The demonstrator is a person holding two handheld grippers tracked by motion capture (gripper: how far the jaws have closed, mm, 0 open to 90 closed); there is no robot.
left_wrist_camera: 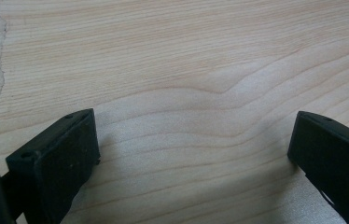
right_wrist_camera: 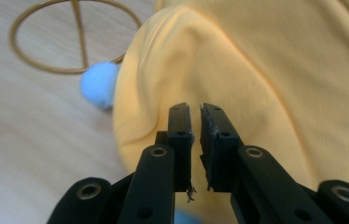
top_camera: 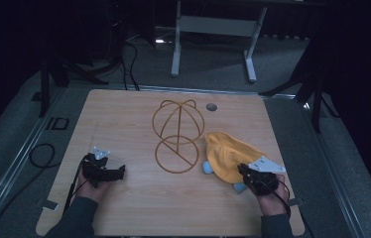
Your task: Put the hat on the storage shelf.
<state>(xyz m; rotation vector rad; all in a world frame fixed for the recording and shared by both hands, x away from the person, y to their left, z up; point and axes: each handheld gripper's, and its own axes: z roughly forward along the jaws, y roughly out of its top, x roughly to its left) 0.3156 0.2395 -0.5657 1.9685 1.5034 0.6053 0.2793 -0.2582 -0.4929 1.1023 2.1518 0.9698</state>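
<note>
Looking down from the high view, we see a wooden counter (top_camera: 124, 114) with a yellow cloth hat (top_camera: 228, 153) lying on its right half, just beside a gold wire stand (top_camera: 177, 136) made of 2 rings and a dome of hoops. A pale blue pompom (top_camera: 207, 167) sits at the hat's left edge, touching the counter close to the stand's lower ring.

We hold the right claw (right_wrist_camera: 195, 140) low over the near edge of the hat. Its jaws stand narrow, with only a thin slit between them, and in the right gripper view nothing is pinched in that slit; the yellow fabric lies behind and below the tips. The pompom (right_wrist_camera: 99, 84) shows to the left of the jaws, with the ring of the stand (right_wrist_camera: 77, 37) beyond it.

We rest the left claw (top_camera: 105, 170) on the left half of the counter, well apart from the hat. Its jaws stand wide, with bare wood (left_wrist_camera: 186, 93) between them.
</note>
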